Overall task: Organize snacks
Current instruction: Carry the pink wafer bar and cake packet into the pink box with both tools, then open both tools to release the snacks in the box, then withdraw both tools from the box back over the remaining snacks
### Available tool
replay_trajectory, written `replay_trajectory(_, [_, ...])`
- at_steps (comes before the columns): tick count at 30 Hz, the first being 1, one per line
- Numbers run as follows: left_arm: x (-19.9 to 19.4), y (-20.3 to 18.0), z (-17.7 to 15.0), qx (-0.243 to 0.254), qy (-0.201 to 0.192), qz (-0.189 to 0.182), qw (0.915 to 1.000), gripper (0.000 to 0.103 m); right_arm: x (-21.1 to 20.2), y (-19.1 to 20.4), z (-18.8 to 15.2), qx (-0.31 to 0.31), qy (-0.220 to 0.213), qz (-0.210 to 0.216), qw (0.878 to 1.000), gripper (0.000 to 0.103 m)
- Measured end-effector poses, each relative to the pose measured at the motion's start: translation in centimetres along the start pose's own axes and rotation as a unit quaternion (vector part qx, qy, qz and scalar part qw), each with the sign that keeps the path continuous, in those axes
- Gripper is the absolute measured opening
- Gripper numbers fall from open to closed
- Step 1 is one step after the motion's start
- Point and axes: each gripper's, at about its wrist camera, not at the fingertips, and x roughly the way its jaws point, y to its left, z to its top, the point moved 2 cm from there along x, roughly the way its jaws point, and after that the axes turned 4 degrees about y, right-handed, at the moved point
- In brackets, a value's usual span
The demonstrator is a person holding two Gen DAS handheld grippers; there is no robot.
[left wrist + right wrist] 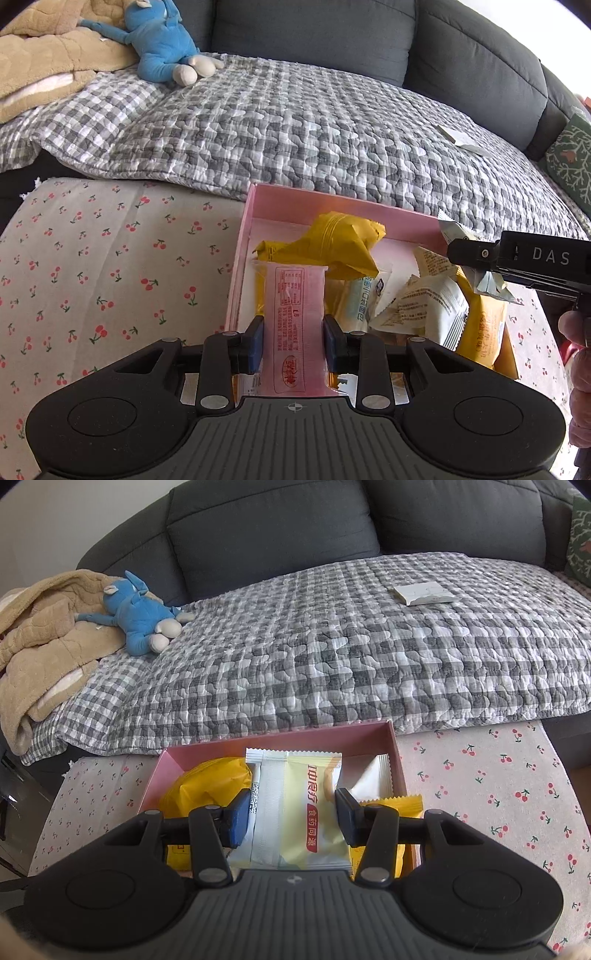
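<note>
While both grippers hang over the pink box [393,746], each has a snack clamped between its pads: the left gripper [293,338] is closed on a slim pink packet [291,325], held lengthwise so its far end reaches over the box's near-left corner, and the right gripper [291,814] is closed on a pale yellow-and-white packet [295,805] with red lettering, poised above the middle of the box. Neither packet is let go yet, so these two are, I'd say, at the point of being dropped in rather than stowed. Below them the box already holds a loose heap: a puffy yellow bag [332,243] at the far left, cream packets [424,306] in the centre, a flat yellow packet [484,332] at the near right. So a good share of the sorting looks done. The cherry-print cloth [110,277] around the box shows no stray snacks in either view, which suggests these two may be among the last, though the grippers hide the near edge. Farther off, on the checked quilt [332,646], lies a flat white packet [424,592], well apart from the box; I cannot tell whether it is a snack. Beyond sit a blue plush toy [136,616] and a tan blanket [37,635].
</note>
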Motion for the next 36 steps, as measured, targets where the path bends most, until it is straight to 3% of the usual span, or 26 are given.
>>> replay_trajectory(8, [1.1,0.3,0.7,0.003,-0.013,0.01,0.9999,0.032,0.7,-0.2,0.4,0.011,-0.007,-0.007,1.0,0.05])
replay_trajectory(9, [1.2,0.3,0.8,0.005,-0.012,0.011,0.9999,0.034,0.6,-0.2,0.5,0.012,-0.009,-0.007,1.0,0.06])
replay_trajectory(10, [1.2,0.3,0.8,0.007,-0.009,0.011,0.9999,0.038,0.6,-0.1,0.5,0.013,-0.011,-0.008,1.0,0.069])
replay_trajectory(18, [0.5,-0.4,0.5,0.022,-0.012,-0.001,0.9997,0.071,-0.9,-0.1,0.3,0.001,-0.026,-0.016,1.0,0.084])
replay_trajectory(22, [-0.4,-0.9,0.1,0.037,-0.019,0.002,0.9991,0.081,-2.1,-0.1,-0.1,0.001,-0.032,-0.014,0.999,0.088])
replay_trajectory(36, [-4.5,0.3,-2.5,0.046,-0.037,-0.009,0.9982,0.089,-6.2,0.5,-3.3,-0.025,-0.046,-0.019,0.998,0.095])
